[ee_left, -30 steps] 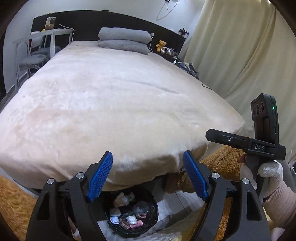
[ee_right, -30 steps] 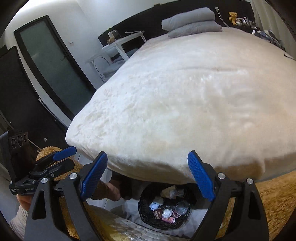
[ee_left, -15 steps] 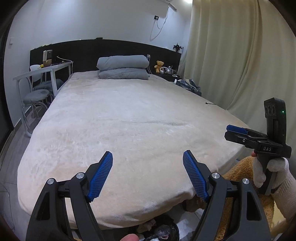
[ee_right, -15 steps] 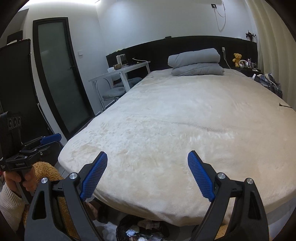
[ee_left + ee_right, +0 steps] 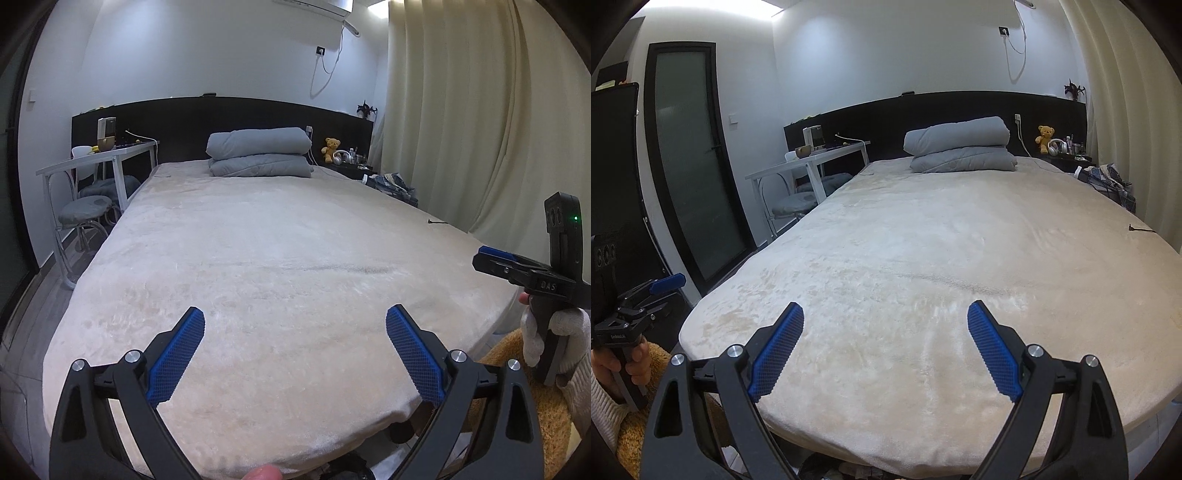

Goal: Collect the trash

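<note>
My left gripper [image 5: 294,314] hangs over the foot of the bed [image 5: 280,266]. Its jaws are opening and nothing is between the blue pads. My right gripper [image 5: 885,308] stands beside it over the same cream blanket [image 5: 923,258], its jaws also opening on nothing. Each gripper shows in the other's view: the right gripper [image 5: 487,258] in a gloved hand at the right edge, the left gripper [image 5: 666,295] at the left edge. Only a sliver of the black trash bin [image 5: 849,469] with wrappers shows under the bed's foot. A small dark thing [image 5: 1141,229] lies near the bed's right edge.
Folded grey bedding [image 5: 258,153] sits at the headboard. A white desk [image 5: 99,158] and stools [image 5: 85,208] stand left of the bed, with a dark glass door [image 5: 690,166] beyond. Cream curtains [image 5: 480,129] and a cluttered bedside table [image 5: 351,162] are on the right.
Both grippers rose and tipped up from the trash bin towards the bed top. The bin slid almost out of view at the bottom. Both pairs of jaws stand wider.
</note>
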Tool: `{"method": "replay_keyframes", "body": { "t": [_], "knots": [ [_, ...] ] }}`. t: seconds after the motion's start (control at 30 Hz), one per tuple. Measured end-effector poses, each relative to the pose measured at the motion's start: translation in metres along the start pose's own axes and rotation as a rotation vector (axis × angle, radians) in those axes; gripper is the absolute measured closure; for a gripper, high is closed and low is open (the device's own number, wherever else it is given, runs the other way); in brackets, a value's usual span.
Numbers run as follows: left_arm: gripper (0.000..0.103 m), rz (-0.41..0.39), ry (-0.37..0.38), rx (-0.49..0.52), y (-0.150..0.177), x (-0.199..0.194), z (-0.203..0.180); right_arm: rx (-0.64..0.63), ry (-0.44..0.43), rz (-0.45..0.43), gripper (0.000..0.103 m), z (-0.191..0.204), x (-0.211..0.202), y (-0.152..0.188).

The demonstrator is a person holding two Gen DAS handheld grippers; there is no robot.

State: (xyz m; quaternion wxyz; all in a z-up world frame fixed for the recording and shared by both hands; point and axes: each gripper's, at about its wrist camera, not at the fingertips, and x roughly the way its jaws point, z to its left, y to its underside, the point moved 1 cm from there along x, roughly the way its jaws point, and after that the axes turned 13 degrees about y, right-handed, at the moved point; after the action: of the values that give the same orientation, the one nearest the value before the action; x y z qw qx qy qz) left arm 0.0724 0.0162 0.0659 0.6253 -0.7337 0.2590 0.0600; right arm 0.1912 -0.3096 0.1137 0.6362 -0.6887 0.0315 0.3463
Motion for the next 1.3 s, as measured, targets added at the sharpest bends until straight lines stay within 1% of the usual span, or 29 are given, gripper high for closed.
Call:
{"method": "replay_keyframes", "body": {
  "t": [0.1,0.27,0.4,0.5,0.73,1.3],
  "knots": [
    [0.006,-0.010,0.006,0.002,0.002,0.000,0.000,-0.016,-0.009,-0.004,0.004,0.005,0.007,0.002],
    [0.006,-0.028,0.005,0.009,0.005,-0.005,-0.004,-0.040,-0.029,-0.036,0.004,0.017,0.003,0.003],
    [0.006,-0.038,0.003,-0.002,0.004,-0.008,-0.004,-0.064,-0.014,-0.058,0.004,0.026,-0.002,0.006],
    [0.006,-0.046,0.006,0.008,0.005,-0.011,-0.007,-0.079,-0.015,-0.047,0.004,0.032,-0.002,0.009],
    [0.006,-0.026,0.012,0.034,0.006,-0.008,-0.014,-0.076,-0.011,-0.046,0.004,0.033,-0.001,0.009],
    [0.006,-0.019,-0.004,0.024,0.007,-0.005,-0.015,-0.076,-0.006,-0.047,0.004,0.031,-0.002,0.010]
  ]
}}
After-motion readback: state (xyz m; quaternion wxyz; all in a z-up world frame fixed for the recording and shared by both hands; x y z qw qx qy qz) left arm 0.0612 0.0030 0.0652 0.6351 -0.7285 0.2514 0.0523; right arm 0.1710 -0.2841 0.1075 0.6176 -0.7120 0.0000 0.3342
